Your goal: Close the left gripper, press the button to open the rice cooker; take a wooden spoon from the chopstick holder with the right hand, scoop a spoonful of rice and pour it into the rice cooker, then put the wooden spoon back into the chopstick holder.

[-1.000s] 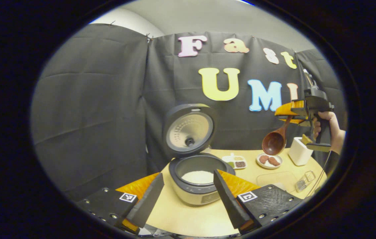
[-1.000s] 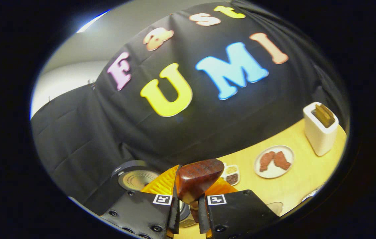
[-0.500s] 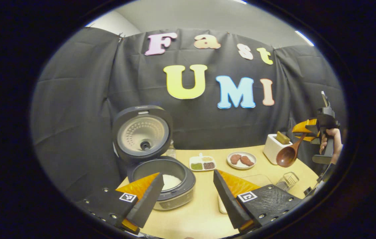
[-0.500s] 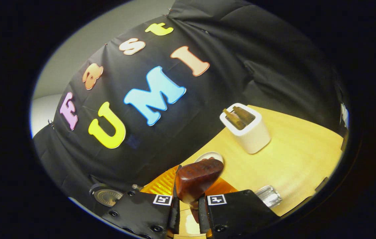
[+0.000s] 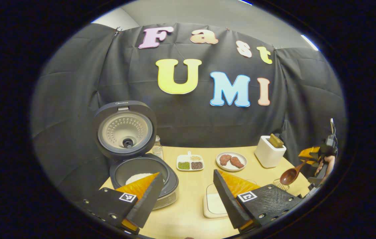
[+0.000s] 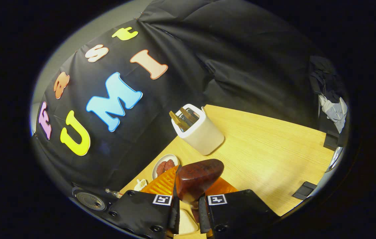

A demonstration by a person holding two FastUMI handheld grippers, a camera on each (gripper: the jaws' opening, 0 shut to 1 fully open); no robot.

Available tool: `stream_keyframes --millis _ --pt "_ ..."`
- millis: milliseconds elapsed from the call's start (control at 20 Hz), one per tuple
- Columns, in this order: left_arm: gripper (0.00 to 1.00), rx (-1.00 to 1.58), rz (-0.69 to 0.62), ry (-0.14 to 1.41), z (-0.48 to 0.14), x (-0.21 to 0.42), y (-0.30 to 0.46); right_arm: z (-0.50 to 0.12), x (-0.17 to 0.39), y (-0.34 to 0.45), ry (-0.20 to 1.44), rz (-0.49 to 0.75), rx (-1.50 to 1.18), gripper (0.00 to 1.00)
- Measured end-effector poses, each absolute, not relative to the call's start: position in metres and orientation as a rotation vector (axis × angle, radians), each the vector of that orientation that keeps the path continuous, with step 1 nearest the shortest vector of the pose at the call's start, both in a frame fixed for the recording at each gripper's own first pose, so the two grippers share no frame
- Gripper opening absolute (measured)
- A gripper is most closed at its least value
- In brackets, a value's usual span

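Pale wooden surface (image 6: 274, 149) carries the white chopstick holder (image 6: 201, 132) at eleven o'clock of the right tool (image 6: 188, 207), whose fingers are clamped on the wooden spoon (image 6: 196, 179). Returning it well, I judge, means raising it over the holder's free slot, bowl hanging down, then lowering straight. Left tool (image 5: 184, 196) hangs spread wide by the open rice cooker (image 5: 141, 172).

Wooden table (image 5: 188, 179), meat plate (image 5: 231, 161), divided beans dish (image 5: 190, 162)
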State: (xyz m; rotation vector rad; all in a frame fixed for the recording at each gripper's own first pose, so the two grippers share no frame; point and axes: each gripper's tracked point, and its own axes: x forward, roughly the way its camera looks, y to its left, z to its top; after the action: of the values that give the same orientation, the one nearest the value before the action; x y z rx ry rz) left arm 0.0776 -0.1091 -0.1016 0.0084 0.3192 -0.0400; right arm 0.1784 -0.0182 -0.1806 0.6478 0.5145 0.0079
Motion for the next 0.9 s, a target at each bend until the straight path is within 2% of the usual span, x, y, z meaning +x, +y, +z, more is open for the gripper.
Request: stream_keyframes --millis 350,400,500,550,600,700,750,800,850,900 --pt "0.94 0.024 0.041 0.318 -0.085 0.079 -0.097 -0.233 0.192 -0.007 0.613 0.015 0.556 0.27" --pt "0.94 0.019 0.055 0.311 -0.081 0.079 -0.094 -0.239 0.194 -0.005 0.621 0.016 0.542 0.23" --pt "0.94 0.019 0.084 0.291 -0.069 0.08 -0.084 -0.245 0.196 0.0 0.632 0.024 0.523 0.27" --pt "0.94 0.021 0.101 0.283 -0.065 0.082 -0.076 -0.247 0.196 0.001 0.639 0.025 0.513 0.24" --pt "0.92 0.019 0.117 0.273 -0.061 0.083 -0.066 -0.245 0.191 0.001 0.627 0.031 0.51 0.31" --pt "0.92 0.015 0.155 0.249 -0.048 0.088 -0.044 -0.242 0.195 0.002 0.621 0.032 0.501 0.31" --pt "0.92 0.013 0.177 0.236 -0.042 0.091 -0.031 -0.24 0.192 -0.002 0.613 0.02 0.484 0.5" --pt "0.92 0.012 0.197 0.219 -0.034 0.094 -0.02 -0.233 0.19 -0.007 0.593 0.015 0.475 0.48" --pt "0.92 0.013 0.216 0.201 -0.025 0.099 -0.007 -0.223 0.187 -0.011 0.572 0.016 0.468 0.53" --pt "0.92 0.012 0.232 0.185 -0.018 0.106 0.005 -0.216 0.185 -0.014 0.557 0.018 0.455 0.75"
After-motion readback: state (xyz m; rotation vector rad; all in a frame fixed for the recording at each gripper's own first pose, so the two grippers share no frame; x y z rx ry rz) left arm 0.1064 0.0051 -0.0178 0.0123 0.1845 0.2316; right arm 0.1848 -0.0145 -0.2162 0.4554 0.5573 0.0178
